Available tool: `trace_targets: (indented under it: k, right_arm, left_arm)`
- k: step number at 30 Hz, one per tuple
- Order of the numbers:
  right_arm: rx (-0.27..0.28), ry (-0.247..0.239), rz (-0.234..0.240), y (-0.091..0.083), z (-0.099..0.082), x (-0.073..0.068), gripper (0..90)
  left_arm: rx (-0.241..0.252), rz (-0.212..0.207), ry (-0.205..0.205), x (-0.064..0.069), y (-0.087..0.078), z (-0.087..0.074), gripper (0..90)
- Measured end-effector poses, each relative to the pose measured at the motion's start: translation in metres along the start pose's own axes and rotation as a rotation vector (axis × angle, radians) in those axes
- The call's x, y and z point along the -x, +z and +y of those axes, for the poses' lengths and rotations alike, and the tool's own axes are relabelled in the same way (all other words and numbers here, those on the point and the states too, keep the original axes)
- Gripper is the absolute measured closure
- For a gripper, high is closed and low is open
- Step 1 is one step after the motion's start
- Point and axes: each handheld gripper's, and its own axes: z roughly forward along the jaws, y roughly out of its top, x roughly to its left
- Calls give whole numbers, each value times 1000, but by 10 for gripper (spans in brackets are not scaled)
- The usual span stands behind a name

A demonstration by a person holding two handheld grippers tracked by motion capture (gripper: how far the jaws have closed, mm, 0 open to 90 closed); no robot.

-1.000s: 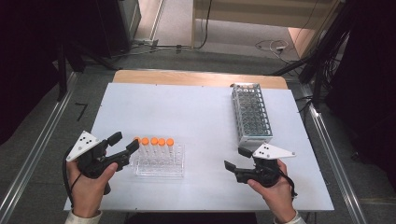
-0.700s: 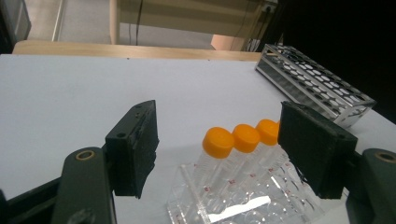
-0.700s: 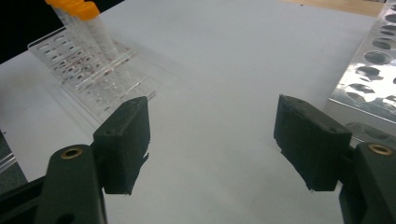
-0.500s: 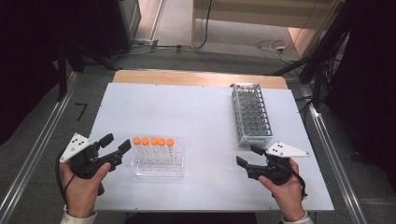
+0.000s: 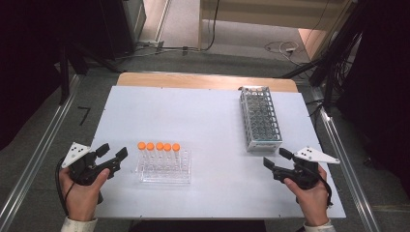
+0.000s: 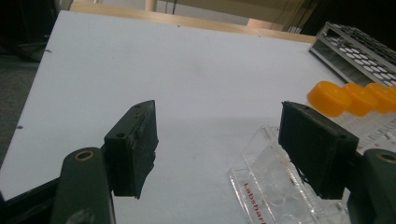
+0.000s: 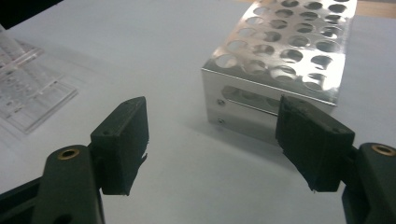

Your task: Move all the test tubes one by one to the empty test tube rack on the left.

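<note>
A clear plastic rack (image 5: pixel 164 169) holds several tubes with orange caps (image 5: pixel 158 146) in its back row, left of the table's middle. An empty metal rack (image 5: pixel 260 118) with a grid of holes stands at the right. My left gripper (image 5: pixel 114 151) rests in a hand just left of the clear rack, open, with bare table between its jaws. In the left gripper view the orange caps (image 6: pixel 355 95) sit beyond my right jaw. My right gripper (image 5: pixel 275 157) is open just below the metal rack's near end (image 7: pixel 285 46), nothing between its jaws.
The white table top (image 5: pixel 193 116) lies bare between the two racks and behind the clear one. A wooden strip (image 5: pixel 203 80) runs along the far edge. Metal rails flank the table on both sides. Cables lie on the floor beyond.
My left hand has drawn back leftward and toward the near edge, away from the clear rack. My right hand has slid to the right, below the metal rack. Both stay open.
</note>
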Motion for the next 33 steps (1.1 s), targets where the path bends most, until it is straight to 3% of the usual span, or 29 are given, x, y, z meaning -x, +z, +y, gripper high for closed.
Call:
trace_targets:
  k: [6, 18, 28, 33]
  right_arm:
    - [-6, 20, -74, -7, -8, 18, 245]
    - [-46, 105, -184, -14, -31, 59, 244]
    - [-81, 145, -248, -15, -46, 78, 240]
    - [-110, 122, -273, -8, -51, 78, 198]
  left_arm:
    - [-11, 29, 1, -3, 2, -5, 275]
    - [-45, 58, 10, -5, 7, -13, 269]
    - [-81, 105, 5, -12, 14, -23, 256]
    - [-93, 125, 11, -13, 18, -26, 239]
